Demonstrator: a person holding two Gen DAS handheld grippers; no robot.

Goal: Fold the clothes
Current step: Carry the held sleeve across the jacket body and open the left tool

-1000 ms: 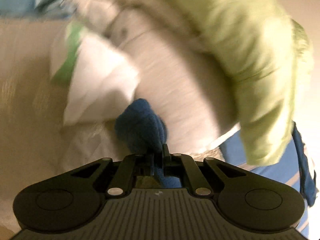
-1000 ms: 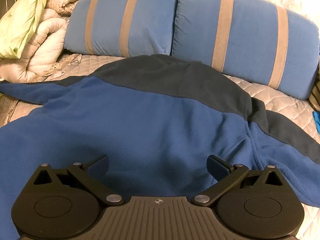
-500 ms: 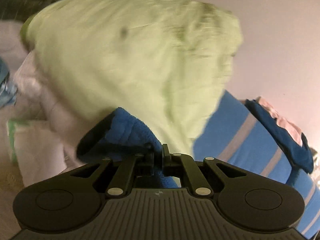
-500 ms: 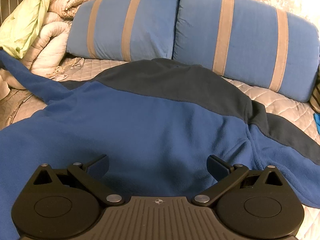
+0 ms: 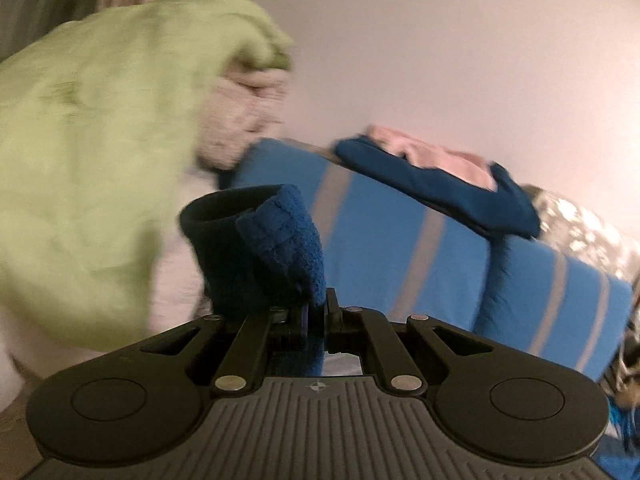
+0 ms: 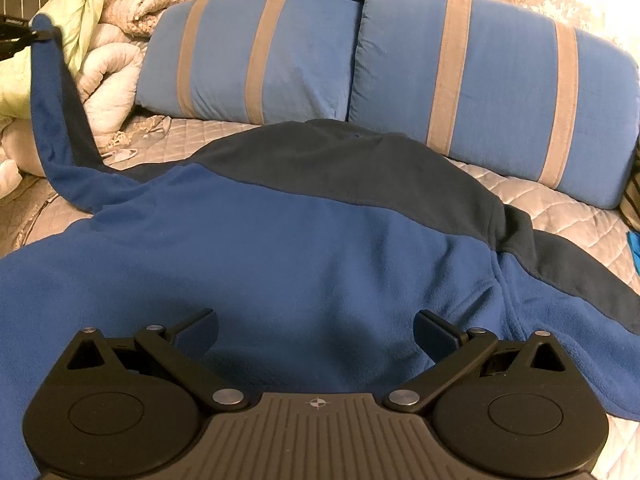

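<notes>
Fleece [image 6: 280, 248] flat; left gripper [image 5: 315, 312] pinching raised sleeve cuff [image 5: 280, 240].

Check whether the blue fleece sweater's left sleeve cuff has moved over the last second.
Yes. The sleeve cuff, pinched in the left gripper, has risen off the quilted bedspread and now hangs level with the striped blue pillow's top.

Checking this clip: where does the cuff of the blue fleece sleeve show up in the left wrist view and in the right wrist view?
Left wrist: sleeve cuff sits centre frame, pinched in the shut left gripper.
Right wrist: the same cuff is at the far upper left, lifted off the bed, with the sleeve trailing down to the fleece body; the right gripper is open above it.
Shared landmark: the blue striped pillows.
</notes>
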